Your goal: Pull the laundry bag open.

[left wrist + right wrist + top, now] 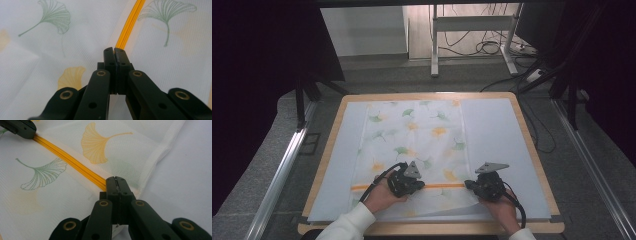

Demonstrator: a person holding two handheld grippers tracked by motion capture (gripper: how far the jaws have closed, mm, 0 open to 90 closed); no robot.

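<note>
A white mesh cloth (412,135) printed with green and yellow ginkgo leaves lies flat on the table. An orange strip (443,185) crosses it near the front edge. My left gripper (420,186) rests on the strip's left half with its jaws pressed together; in the left gripper view the tips (114,50) meet right where the strip (128,23) ends. My right gripper (467,184) is at the strip's right end by the cloth's edge, also shut, with its tips (115,180) on the strip (70,161) and the cloth (120,150) puckered beside them. The left gripper (20,128) also shows far off.
The cloth lies on a pale mat (497,140) covering a wooden table (532,145). Bare mat lies left and right of the cloth. Beyond the table are a desk frame (434,45) and floor cables (492,47). Dark stands flank both sides.
</note>
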